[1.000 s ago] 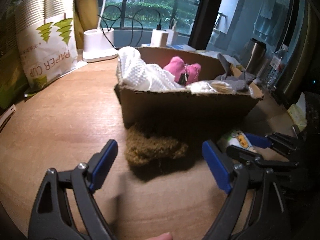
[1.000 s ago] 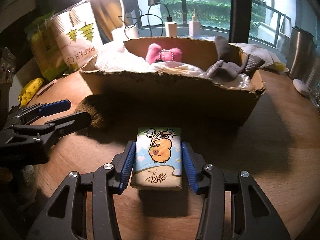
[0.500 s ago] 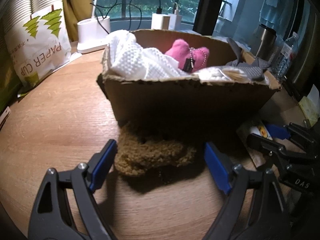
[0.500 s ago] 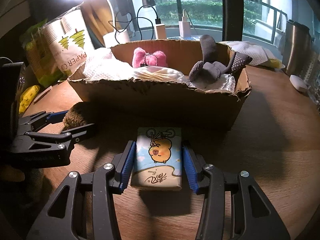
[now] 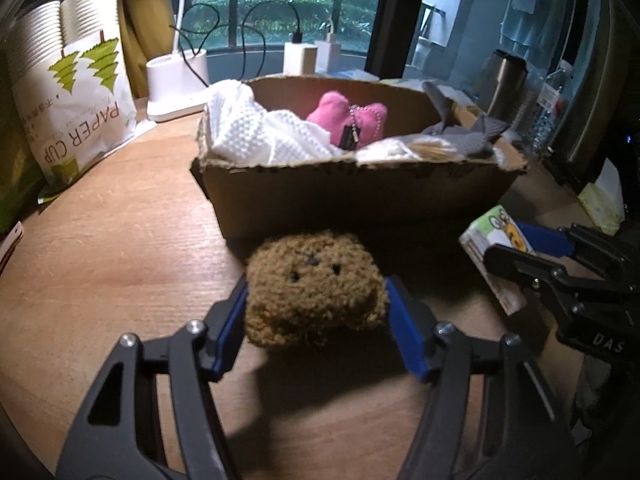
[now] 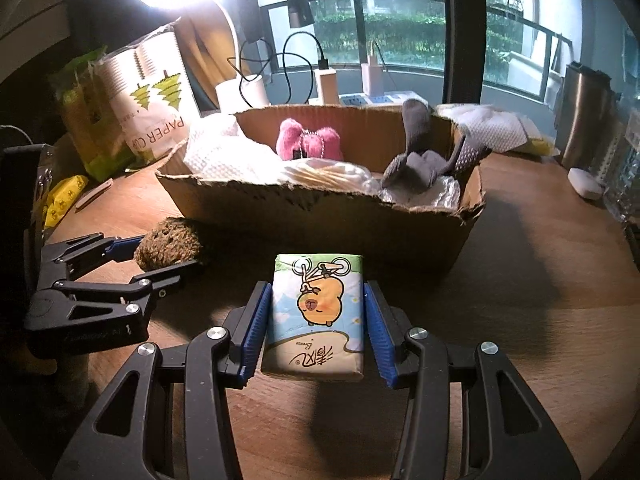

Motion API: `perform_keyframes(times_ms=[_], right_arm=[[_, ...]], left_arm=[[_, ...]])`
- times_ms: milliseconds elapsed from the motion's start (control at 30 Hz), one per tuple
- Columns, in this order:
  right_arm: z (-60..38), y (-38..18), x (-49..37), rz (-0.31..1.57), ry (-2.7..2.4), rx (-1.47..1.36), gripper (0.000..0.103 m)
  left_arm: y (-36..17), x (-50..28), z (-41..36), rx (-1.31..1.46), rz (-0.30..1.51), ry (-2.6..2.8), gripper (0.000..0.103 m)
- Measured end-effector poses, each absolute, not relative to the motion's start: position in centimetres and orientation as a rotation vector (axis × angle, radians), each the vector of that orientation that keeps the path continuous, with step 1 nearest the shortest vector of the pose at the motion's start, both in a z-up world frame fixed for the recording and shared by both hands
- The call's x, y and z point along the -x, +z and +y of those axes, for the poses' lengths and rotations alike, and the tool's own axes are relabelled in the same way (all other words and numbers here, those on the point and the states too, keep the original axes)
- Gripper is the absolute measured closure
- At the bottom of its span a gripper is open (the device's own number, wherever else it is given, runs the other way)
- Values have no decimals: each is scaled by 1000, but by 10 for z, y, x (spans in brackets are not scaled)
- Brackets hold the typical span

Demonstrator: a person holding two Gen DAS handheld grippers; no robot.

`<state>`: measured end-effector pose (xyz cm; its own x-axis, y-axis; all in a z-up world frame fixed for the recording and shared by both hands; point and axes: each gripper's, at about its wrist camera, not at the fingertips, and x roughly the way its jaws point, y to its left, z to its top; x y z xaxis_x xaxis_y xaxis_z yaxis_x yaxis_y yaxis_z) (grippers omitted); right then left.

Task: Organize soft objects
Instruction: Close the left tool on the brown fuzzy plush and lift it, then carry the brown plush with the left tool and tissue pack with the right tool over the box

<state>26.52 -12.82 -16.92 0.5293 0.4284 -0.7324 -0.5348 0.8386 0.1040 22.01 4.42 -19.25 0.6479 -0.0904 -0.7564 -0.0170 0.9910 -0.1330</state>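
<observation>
One torn cardboard box [image 6: 320,216] is carried by the wooden desk [image 6: 540,320] before a window. A brown knitted toy [image 5: 314,288] is clamped in the left gripper [image 5: 316,320] jaws, a cartoon-printed tissue pack [image 6: 318,316] in the right gripper [image 6: 318,332] jaws.

Brown fuzzy plush [image 5: 314,286]; pink plush [image 5: 352,120]; cartoon-print tissue pack [image 6: 318,312]; grey socks [image 6: 424,162].

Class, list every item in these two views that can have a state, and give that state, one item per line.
Left tool: shut on the brown plush toy.
Right tool: shut on the tissue pack.
Cardboard box: open-topped, holding soft items.
Pink plush: inside the box.
Grey socks: in the box, draped over its rim.
White towel: crumpled in the box.
Paper cup bag: upright, sealed.
</observation>
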Motion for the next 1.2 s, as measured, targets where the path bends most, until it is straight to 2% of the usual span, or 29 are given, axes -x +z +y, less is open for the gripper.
perform_keyframes(times_ms=[1200], right_arm=[[-141, -96, -246, 676, 560, 148, 54]], left_arm=[[-100, -191, 26, 125, 678, -98, 37]])
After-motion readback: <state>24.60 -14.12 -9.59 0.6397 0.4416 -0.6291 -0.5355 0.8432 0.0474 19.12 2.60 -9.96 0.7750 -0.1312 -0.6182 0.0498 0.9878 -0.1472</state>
